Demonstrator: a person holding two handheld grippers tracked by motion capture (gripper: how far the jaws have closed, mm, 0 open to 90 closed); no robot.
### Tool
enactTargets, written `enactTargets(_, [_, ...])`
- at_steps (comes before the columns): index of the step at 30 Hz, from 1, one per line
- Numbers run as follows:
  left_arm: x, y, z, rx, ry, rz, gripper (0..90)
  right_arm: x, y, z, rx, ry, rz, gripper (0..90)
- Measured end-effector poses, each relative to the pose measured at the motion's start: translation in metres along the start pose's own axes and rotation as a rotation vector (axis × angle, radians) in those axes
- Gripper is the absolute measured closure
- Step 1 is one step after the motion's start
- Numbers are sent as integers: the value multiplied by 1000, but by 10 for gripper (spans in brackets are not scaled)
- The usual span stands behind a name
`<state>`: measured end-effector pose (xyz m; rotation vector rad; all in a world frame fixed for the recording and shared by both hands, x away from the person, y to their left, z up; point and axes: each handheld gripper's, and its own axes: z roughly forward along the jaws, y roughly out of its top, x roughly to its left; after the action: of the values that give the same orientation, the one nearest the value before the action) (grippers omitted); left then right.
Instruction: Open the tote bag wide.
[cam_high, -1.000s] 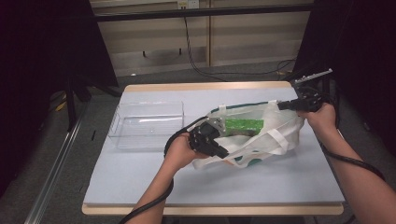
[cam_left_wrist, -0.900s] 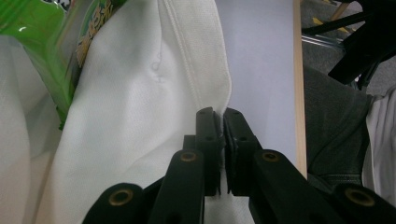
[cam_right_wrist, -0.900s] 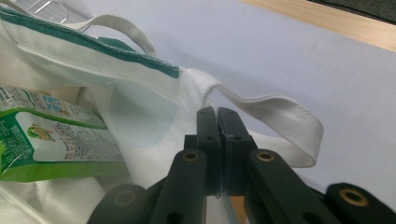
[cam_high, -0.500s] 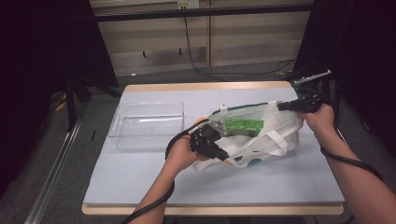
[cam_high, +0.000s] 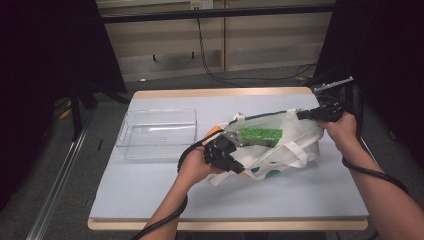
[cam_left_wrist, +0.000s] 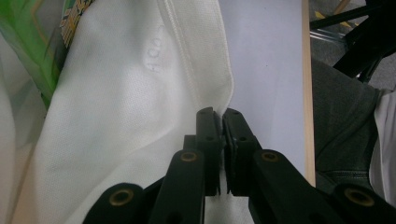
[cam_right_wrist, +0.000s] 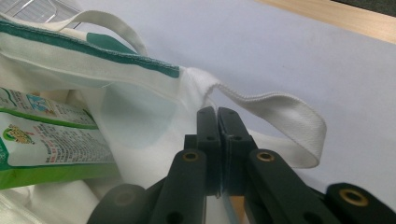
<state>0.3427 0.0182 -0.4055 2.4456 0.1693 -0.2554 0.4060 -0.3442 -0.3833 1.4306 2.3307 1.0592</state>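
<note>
A white tote bag (cam_high: 295, 145) with green trim lies on its side on the table, its mouth facing left. A green printed packet (cam_high: 261, 134) lies inside it, and that packet (cam_right_wrist: 42, 140) is also in the right gripper view. My left gripper (cam_high: 238, 168) is shut on the bag's near white edge (cam_left_wrist: 205, 88), low at the table. My right gripper (cam_high: 301, 114) is shut on the bag's green-trimmed rim (cam_right_wrist: 187, 77) beside a strap loop (cam_right_wrist: 289, 112), holding that side up.
A clear plastic bin (cam_high: 159, 132) stands empty on the table's left half. Something orange (cam_high: 215, 131) peeks out at the bag's left end. The table's pale blue top (cam_high: 300, 195) ends in a wooden front edge (cam_high: 225, 224). Cables trail from both grippers.
The left gripper has shifted slightly along the bag's near edge, still shut on it. The right gripper holds the rim in the same place.
</note>
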Motion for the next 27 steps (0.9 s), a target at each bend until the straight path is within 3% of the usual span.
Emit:
enactTargets(15, [0, -3, 6, 15, 4, 10, 864, 0, -2, 4, 1, -6, -4, 878])
enactTargets(17, [-1, -4, 6, 6, 2, -10, 863, 0, -2, 4, 5, -7, -4, 878])
enactTargets(24, [0, -5, 8, 16, 4, 3, 863, -1, -4, 7, 6, -2, 0, 878])
enactTargets(27, [0, -6, 9, 17, -1, -10, 863, -1, -5, 8, 6, -5, 7, 878])
